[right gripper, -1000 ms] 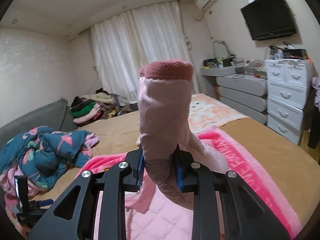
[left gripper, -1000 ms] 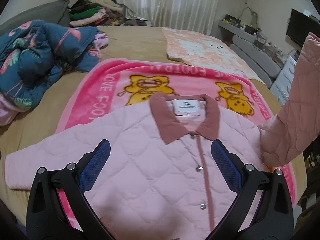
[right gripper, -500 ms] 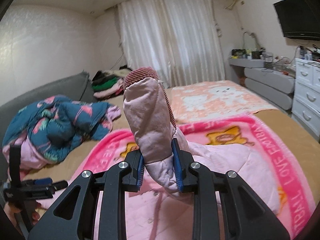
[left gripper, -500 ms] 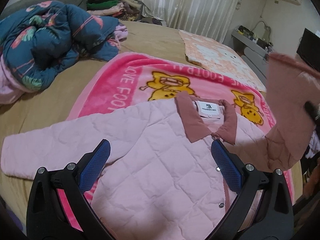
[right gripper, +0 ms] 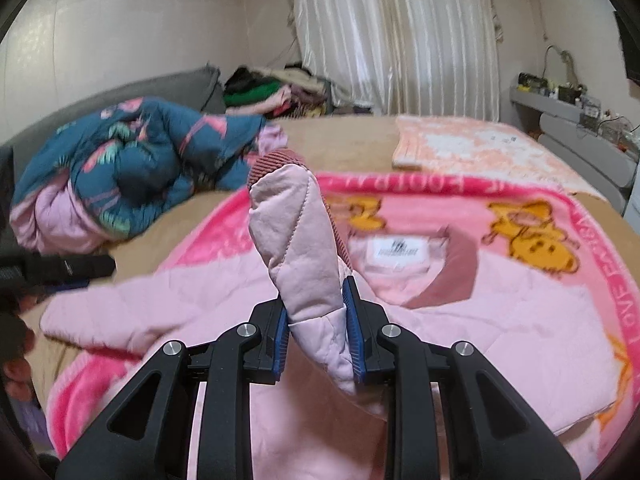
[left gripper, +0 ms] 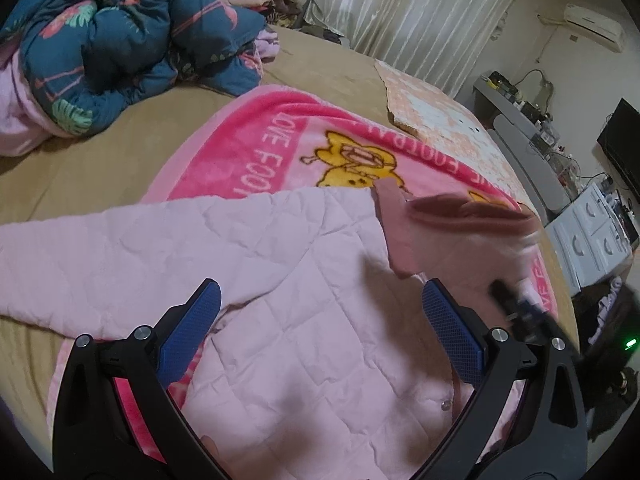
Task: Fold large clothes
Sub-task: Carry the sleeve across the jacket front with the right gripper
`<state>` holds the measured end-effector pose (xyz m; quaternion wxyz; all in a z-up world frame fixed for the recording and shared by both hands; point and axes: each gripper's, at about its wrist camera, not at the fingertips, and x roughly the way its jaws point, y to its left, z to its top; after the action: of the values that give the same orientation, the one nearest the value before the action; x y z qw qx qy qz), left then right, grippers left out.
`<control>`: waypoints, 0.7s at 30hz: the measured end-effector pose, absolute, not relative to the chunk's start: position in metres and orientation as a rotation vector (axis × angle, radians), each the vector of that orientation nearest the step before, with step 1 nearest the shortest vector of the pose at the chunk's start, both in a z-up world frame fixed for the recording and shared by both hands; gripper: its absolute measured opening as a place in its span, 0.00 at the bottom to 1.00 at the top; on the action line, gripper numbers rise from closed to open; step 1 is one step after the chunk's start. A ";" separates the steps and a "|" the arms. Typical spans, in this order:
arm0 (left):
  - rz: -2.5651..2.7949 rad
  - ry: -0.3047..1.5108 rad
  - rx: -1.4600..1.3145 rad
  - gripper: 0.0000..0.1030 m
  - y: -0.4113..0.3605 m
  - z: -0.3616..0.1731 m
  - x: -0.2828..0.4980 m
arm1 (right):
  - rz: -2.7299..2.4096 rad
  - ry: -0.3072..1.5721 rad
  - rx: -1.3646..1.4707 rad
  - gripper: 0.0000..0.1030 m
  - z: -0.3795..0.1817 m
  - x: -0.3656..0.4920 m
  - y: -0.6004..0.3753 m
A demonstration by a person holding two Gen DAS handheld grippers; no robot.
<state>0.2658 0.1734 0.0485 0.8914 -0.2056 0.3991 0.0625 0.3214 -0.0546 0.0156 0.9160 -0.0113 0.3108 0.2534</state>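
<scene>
A pink quilted jacket (left gripper: 304, 304) with a dusty-rose collar lies face up on a pink cartoon blanket (left gripper: 272, 148) on the bed. My right gripper (right gripper: 316, 328) is shut on the jacket's right sleeve (right gripper: 298, 232) near its ribbed cuff and holds it over the jacket's chest; the sleeve also shows blurred in the left wrist view (left gripper: 472, 236), with the right gripper (left gripper: 516, 312) below it. My left gripper (left gripper: 320, 324) is open and empty above the jacket's body. The left sleeve (left gripper: 80, 248) lies spread out flat to the left.
A crumpled blue flamingo-print quilt (left gripper: 120, 36) sits at the bed's left. An orange-white blanket (left gripper: 440, 120) lies at the back right. A pile of clothes (right gripper: 280, 92) is by the curtain. White drawers (left gripper: 592, 240) stand right of the bed.
My right gripper has carried the sleeve leftward and down across the jacket's chest. My left gripper's view has shifted left, toward the spread left sleeve.
</scene>
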 end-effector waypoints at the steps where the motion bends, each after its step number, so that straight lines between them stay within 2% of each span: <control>1: 0.119 0.833 -0.435 0.92 0.173 0.046 0.266 | 0.533 0.659 -0.027 0.25 0.008 0.320 -0.051; 6: 0.068 0.869 -0.500 0.92 0.167 0.030 0.269 | 0.588 0.728 -0.062 0.36 -0.017 0.309 -0.034; 8: 0.045 0.887 -0.522 0.92 0.164 0.024 0.271 | 0.631 0.770 -0.051 0.56 -0.024 0.304 -0.031; 9: 0.034 0.895 -0.534 0.92 0.161 0.021 0.272 | 0.646 0.791 -0.040 0.59 -0.026 0.302 -0.032; 11: 0.017 0.904 -0.541 0.92 0.157 0.017 0.273 | 0.691 0.853 -0.035 0.81 -0.029 0.295 -0.034; 15: -0.019 0.967 -0.563 0.92 0.145 -0.002 0.281 | 0.686 0.851 -0.054 0.83 -0.022 0.278 -0.054; 21: -0.061 1.079 -0.592 0.91 0.120 -0.042 0.294 | 0.507 0.825 0.029 0.83 -0.013 0.269 -0.133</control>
<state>0.2941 0.1204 -0.0419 0.8162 -0.2777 0.5059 -0.0287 0.2692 -0.1329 -0.0135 0.8850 0.0139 0.3965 0.2435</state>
